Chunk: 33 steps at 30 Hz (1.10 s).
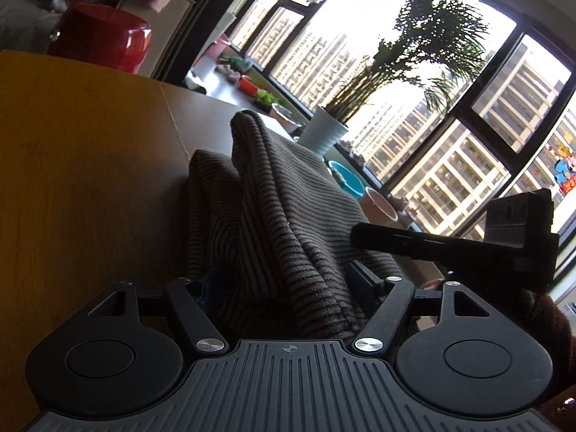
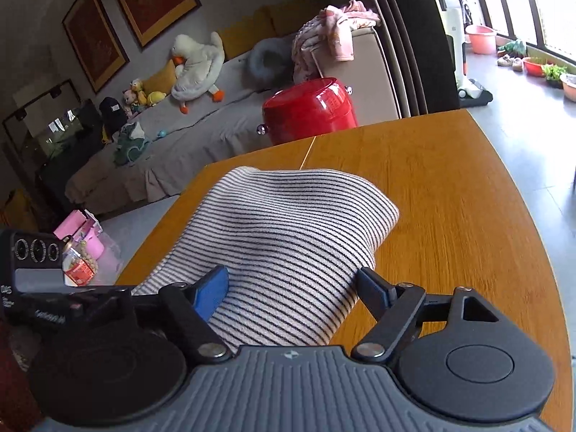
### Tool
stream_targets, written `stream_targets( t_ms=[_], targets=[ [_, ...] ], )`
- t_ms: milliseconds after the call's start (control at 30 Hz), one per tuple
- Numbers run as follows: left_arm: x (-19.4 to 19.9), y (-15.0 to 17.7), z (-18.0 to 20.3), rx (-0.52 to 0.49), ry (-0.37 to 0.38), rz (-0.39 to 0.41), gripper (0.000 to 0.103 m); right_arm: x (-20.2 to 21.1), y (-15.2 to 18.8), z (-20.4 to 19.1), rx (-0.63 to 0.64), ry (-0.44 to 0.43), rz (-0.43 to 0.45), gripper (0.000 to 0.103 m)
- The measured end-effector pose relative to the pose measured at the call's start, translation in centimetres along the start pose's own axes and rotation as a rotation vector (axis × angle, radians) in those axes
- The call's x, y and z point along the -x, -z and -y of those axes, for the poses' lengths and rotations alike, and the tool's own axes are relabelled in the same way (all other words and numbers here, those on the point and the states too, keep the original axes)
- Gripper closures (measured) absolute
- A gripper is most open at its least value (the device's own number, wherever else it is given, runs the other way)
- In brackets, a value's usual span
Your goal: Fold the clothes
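Striped knit cloth, a thin dark-and-pale garment (image 2: 288, 237), lies bunched on my wooden table (image 2: 450, 194), and both claws are on it. In the right wrist view the garment runs from 6 o'clock, at the camera body, up to a rounded folded edge near the centre of the picture. My right gripper (image 2: 291, 288) has its jaws standing wide, one on each side of the fabric: the blue-padded finger (image 2: 212, 295) at 8 o'clock lies against the cloth's left edge and the other finger at 4 o'clock touches its right edge. Whether the pads actually squeeze the cloth I cannot tell.

In the left wrist view the same garment (image 1: 273, 216) is backlit and dark, humped into two ridges that rise toward 12 o'clock. My left gripper (image 1: 284, 280) also has its jaws spread, with the fabric bulging up between them and burying most of both fingers; I cannot tell if it is pinched. At 3 o'clock the black body of the other tool (image 1: 468, 241) reaches in over the cloth.

A red stool (image 2: 309, 111) stands beyond the table's far edge, at 12 o'clock.
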State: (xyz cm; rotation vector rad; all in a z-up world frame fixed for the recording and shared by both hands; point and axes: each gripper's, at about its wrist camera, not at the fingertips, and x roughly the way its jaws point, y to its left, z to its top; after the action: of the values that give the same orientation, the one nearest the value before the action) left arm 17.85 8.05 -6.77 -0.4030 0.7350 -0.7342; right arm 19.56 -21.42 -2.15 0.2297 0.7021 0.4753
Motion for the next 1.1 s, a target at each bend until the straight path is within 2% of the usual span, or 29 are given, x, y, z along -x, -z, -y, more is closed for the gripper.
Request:
stream_targets(
  t_ms=[233, 467, 567, 700, 800, 867, 933, 1000, 1067, 1100],
  targets=[
    [-1.4, 0.9, 0.4, -0.010, 0.092, 0.015, 0.021, -2.5, -1.9, 0.1, 0.040, 0.081, -0.030, 0.018],
    [0.1, 0.8, -0.3, 0.036, 0.132, 0.069, 0.020, -1.2, -2.2, -1.1, 0.098, 0.126, -0.027, 0.017],
    [0.7, 0.7, -0.3, 0.034, 0.131, 0.099, 0.021, 0.2, -2.1, -0.4, 0.052, 0.099, -0.014, 0.011],
    [0.3, 0.8, -0.1, 0.023, 0.121, 0.079, 0.027, 0.3, -1.1, 2.4, -0.094, 0.083, -0.030, 0.008],
    [-0.2, 1.0, 0.1, 0.006, 0.110, 0.058, 0.028, -0.5, -0.1, 4.3, -0.237, 0.000, -0.043, 0.007],
    [-0.4, 1.2, 0.2, -0.005, 0.101, 0.046, 0.030, -1.3, 0.4, 4.6, -0.284, -0.057, -0.057, 0.007],
    [-0.5, 1.1, 0.0, -0.003, 0.103, 0.043, 0.031, -2.1, 0.6, 4.2, -0.293, -0.114, -0.084, 0.007],
    [-0.6, 1.0, -0.1, 0.000, 0.105, 0.041, 0.031, -2.0, 0.4, 3.3, -0.260, -0.126, -0.082, 0.007],
    [-0.6, 1.0, -0.2, 0.003, 0.107, 0.040, 0.032, -1.6, 0.0, 2.2, -0.215, -0.124, -0.068, 0.013],
    [-0.6, 1.0, -0.2, 0.004, 0.108, 0.040, 0.032, -1.2, -0.3, 1.6, -0.194, -0.130, -0.053, 0.019]
  ],
)
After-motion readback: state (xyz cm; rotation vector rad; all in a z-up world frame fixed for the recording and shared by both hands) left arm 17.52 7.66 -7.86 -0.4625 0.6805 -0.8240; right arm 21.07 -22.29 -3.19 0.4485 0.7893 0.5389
